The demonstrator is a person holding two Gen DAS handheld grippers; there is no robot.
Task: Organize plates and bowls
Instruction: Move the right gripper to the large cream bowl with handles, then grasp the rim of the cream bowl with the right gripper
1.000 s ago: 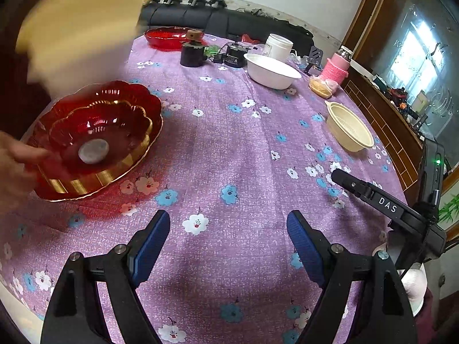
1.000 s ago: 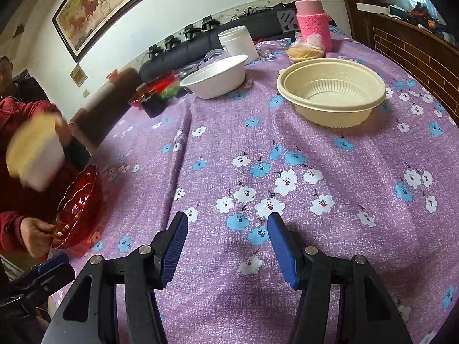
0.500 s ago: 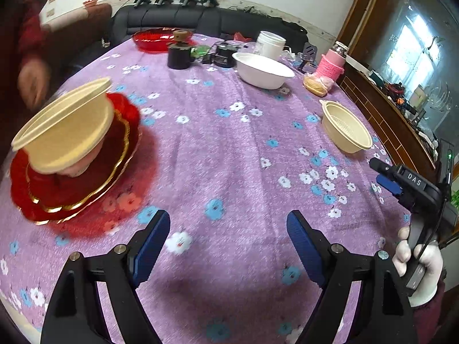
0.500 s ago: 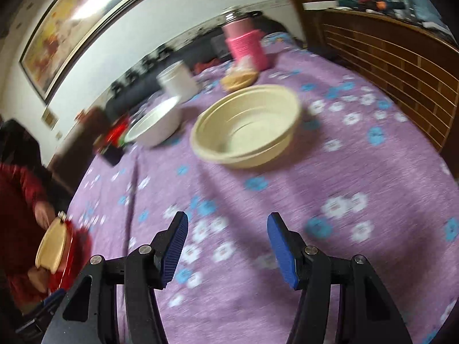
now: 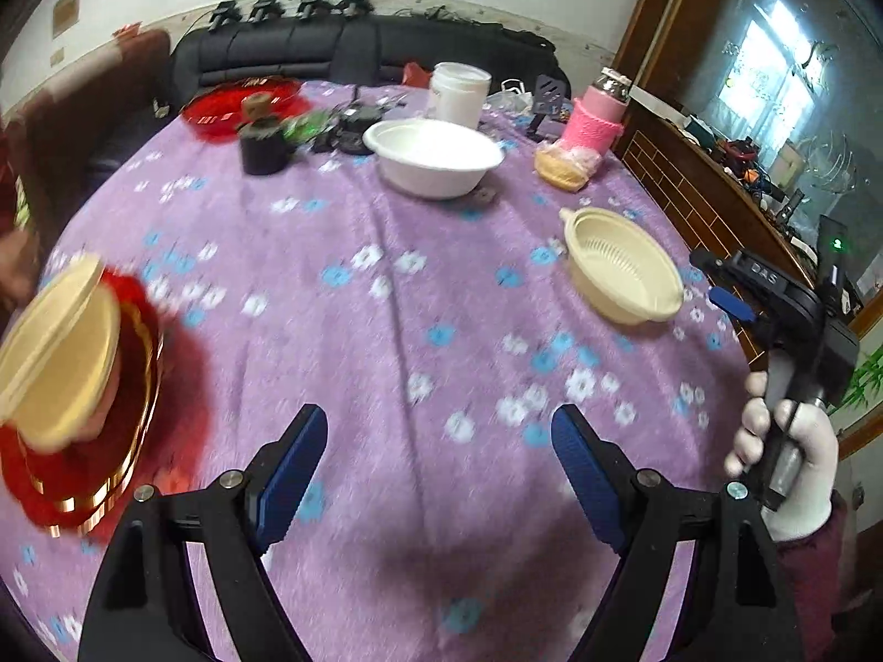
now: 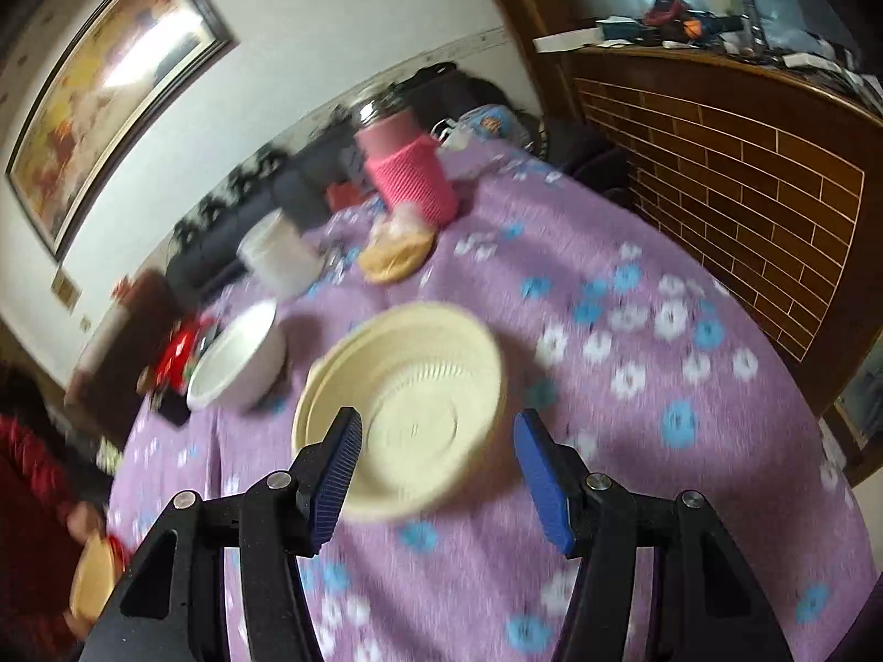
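Note:
A cream bowl (image 6: 419, 386) stands on the purple flowered table (image 6: 634, 386), just beyond the open fingers of my right gripper (image 6: 436, 441); the pads do not touch it. In the left wrist view this cream bowl (image 5: 623, 270) sits at the right, with my right gripper (image 5: 734, 289) beside it in a white-gloved hand (image 5: 794, 458). My left gripper (image 5: 439, 441) hangs open over bare cloth with nothing in it. At the left, another cream bowl (image 5: 60, 353) rests tilted on stacked red gold-rimmed plates (image 5: 138, 441). A white bowl (image 5: 436, 157) stands at the back.
A red plate (image 5: 243, 105), a black jar (image 5: 262, 149), a white tub (image 5: 458, 91), a pink-sleeved bottle (image 6: 411, 165) and a bagged bun (image 6: 394, 256) crowd the far side. A person in a red sleeve (image 6: 27, 469) is at the left. A wooden cabinet (image 6: 745, 193) borders the table's right.
A person's hand set the cream bowl down on the red plates. My right gripper swung over to the other cream bowl, which now fills its view. My left gripper drifted right.

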